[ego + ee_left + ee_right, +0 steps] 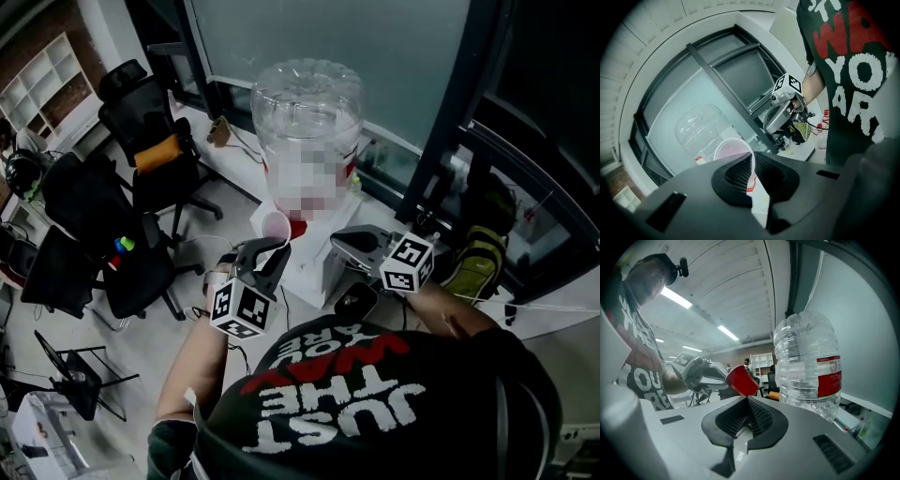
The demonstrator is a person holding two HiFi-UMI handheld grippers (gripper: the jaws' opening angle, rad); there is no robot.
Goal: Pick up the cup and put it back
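A red plastic cup [275, 225] hangs in the air in front of the water dispenser, tipped on its side. My left gripper [267, 253] is shut on its rim: in the left gripper view the thin cup [731, 149] wall is pinched between the two pads. From the right gripper view the cup [742, 379] shows red at the tip of the left gripper [701, 373]. My right gripper [349, 242] hovers to the right of the cup, apart from it, jaws shut with nothing between them [746, 400].
A large clear water bottle [307, 122] with a red label stands upside down on the white dispenser [314, 267] just behind the cup. Black office chairs [150, 155] stand to the left. A window ledge with cables and a green bag [478, 258] lies at the right.
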